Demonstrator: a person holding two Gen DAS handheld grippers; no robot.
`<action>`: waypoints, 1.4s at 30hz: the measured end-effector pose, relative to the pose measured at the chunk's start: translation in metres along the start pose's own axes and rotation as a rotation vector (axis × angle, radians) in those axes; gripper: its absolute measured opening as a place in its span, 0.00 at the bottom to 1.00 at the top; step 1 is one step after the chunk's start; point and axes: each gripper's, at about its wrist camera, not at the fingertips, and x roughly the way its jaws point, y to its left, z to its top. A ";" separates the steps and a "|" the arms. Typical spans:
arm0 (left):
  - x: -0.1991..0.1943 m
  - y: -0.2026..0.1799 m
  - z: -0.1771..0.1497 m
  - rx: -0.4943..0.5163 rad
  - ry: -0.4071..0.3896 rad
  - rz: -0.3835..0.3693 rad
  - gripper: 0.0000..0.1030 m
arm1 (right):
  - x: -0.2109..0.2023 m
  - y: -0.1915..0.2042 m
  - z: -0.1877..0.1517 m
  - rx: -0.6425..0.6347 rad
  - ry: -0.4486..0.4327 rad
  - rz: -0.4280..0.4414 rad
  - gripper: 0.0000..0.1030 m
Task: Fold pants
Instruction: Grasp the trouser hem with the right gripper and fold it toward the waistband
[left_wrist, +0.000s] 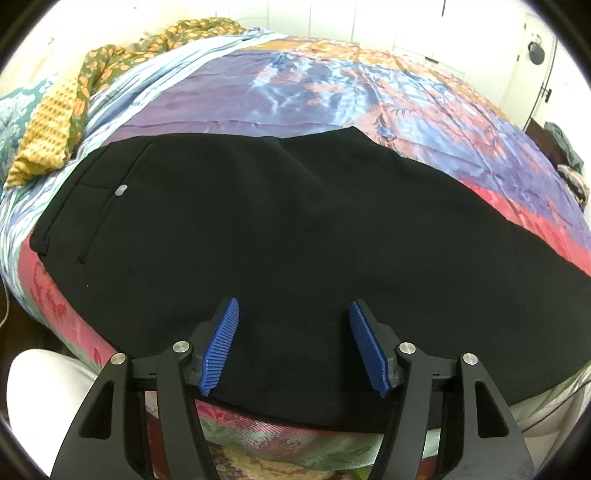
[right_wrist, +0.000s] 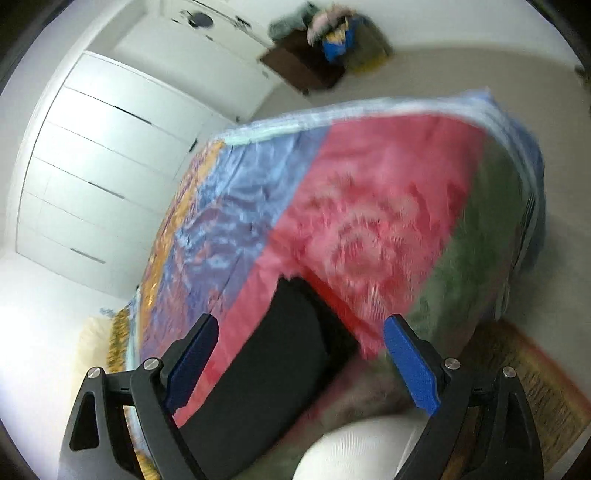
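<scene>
Both the left gripper (left_wrist: 293, 317) and right gripper (right_wrist: 301, 332) are hovering apart over the pants (left_wrist: 258, 229) on the bed (left_wrist: 314, 85); pinching matched edges should be keeping the fold square.

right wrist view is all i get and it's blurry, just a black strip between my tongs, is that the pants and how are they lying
Observer: Yes. In the left wrist view the black pants lie spread flat across the patchwork bedspread, already doubled leg over leg by the look of it.
Operator: where's the waist end
Observer: At that view's left, where a pocket with a small grey button shows.
Operator: left tongs holding anything
Observer: No. The left tongs are open over the near edge of the pants, nothing between the blue pads.
</scene>
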 end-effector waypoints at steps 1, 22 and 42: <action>0.000 0.000 0.000 -0.001 0.000 -0.001 0.63 | 0.007 -0.003 -0.004 0.017 0.046 0.027 0.88; -0.001 0.001 -0.001 0.002 0.000 -0.002 0.64 | 0.074 -0.025 -0.004 0.034 0.215 0.185 0.77; 0.000 -0.004 -0.001 0.015 -0.003 0.004 0.68 | 0.107 -0.007 -0.003 -0.075 0.263 -0.040 0.17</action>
